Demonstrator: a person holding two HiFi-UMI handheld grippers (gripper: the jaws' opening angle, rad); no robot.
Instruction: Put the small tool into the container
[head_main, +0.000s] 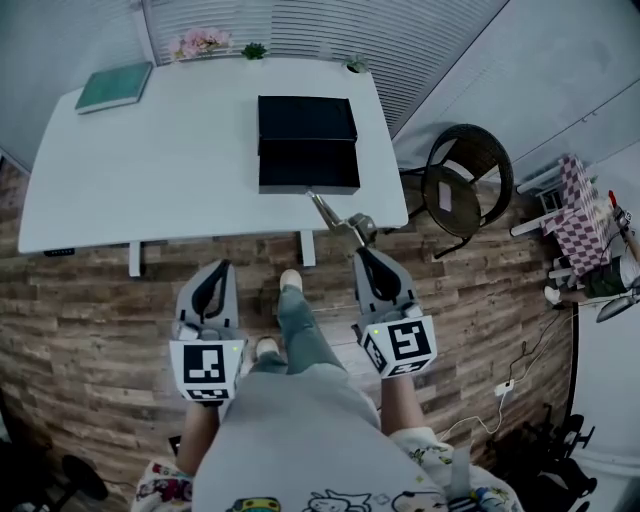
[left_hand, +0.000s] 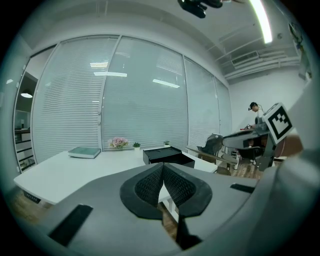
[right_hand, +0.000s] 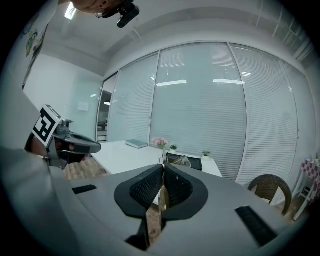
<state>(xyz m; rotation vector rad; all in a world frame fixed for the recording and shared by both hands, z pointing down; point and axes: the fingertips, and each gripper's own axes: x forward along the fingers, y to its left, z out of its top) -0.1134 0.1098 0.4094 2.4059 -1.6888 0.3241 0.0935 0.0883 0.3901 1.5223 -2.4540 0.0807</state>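
clamping the small tool (head_main: 333, 217) by its near end, the right gripper (head_main: 363, 252) aims its metal tip at the black container (head_main: 308, 165) on the white table (head_main: 150, 170), seemingly ready to reach in, while the left gripper (head_main: 217, 270) hangs closed and empty.

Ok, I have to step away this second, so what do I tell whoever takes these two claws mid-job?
Left claw: shut, empty, short of the table.
Right claw: shut on the small tool, which sticks out ahead, its tip near the table's near edge.
Container: black box, open, on the table just beyond the tool's tip.
Done: tool is in the claw.
Left: carry it over the container, open the right claw, let it drop in.
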